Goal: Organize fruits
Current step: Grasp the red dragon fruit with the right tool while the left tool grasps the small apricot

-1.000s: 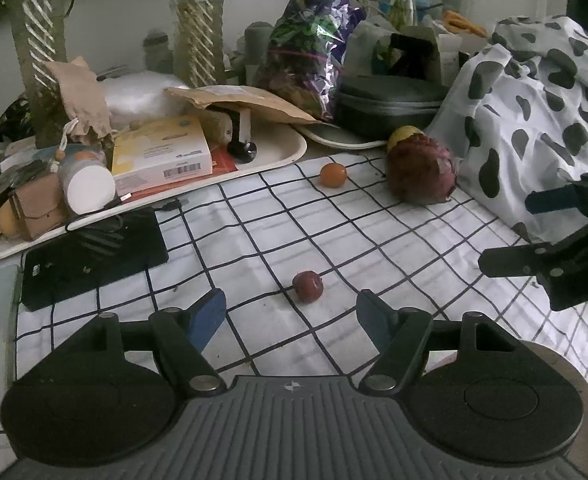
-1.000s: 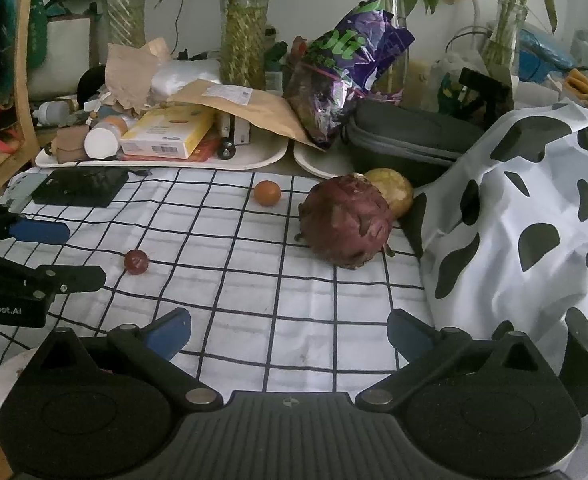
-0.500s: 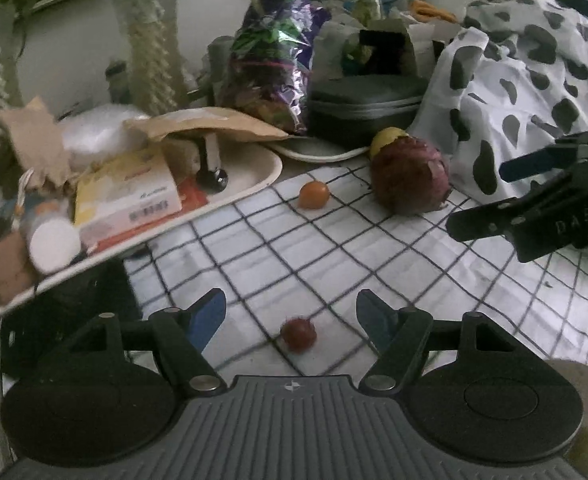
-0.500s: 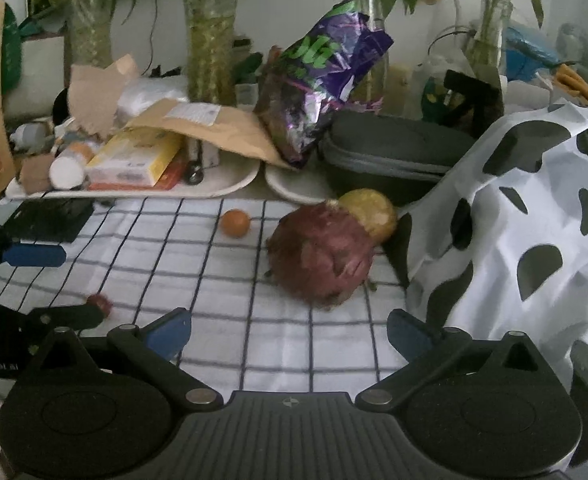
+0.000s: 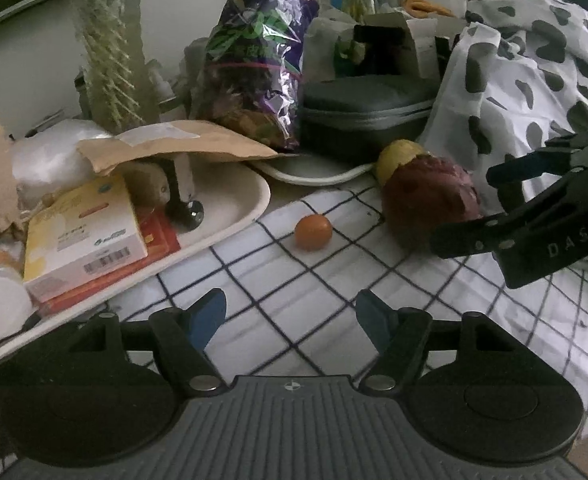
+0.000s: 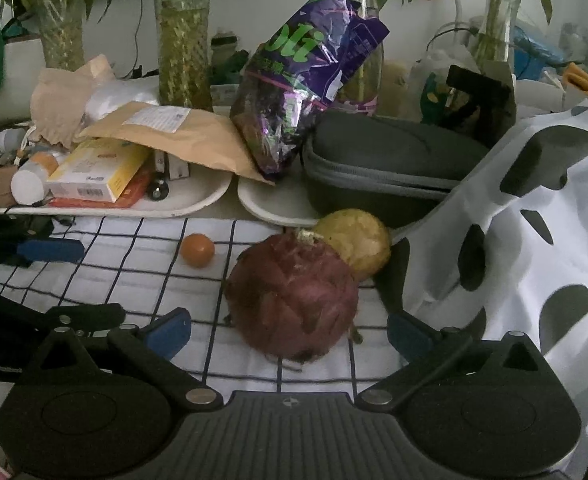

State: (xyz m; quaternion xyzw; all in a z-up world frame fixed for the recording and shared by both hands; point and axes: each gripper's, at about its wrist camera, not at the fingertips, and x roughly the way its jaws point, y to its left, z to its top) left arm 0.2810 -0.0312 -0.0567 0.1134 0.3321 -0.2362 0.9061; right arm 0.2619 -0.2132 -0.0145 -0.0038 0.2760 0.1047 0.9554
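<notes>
Checked cloth covered the table [image 6: 142, 280]. Both hand-held grippers, right [image 6: 290, 330] and left [image 5: 290, 314], were spread and empty; the dragon fruit [image 6: 292, 298] lay between the right's fingers, apparently awaiting a closing squeeze.

Open checked cloth [image 5: 294, 280] lay in front of the dragon fruit [image 6: 292, 300], small orange fruit [image 6: 197, 249] to its left, yellow fruit [image 6: 353, 242] touching behind, spotted fabric [image 6: 533, 240] crowding its right, grey case [image 6: 381, 160] and cluttered tray [image 6: 198, 204] walling the back.
</notes>
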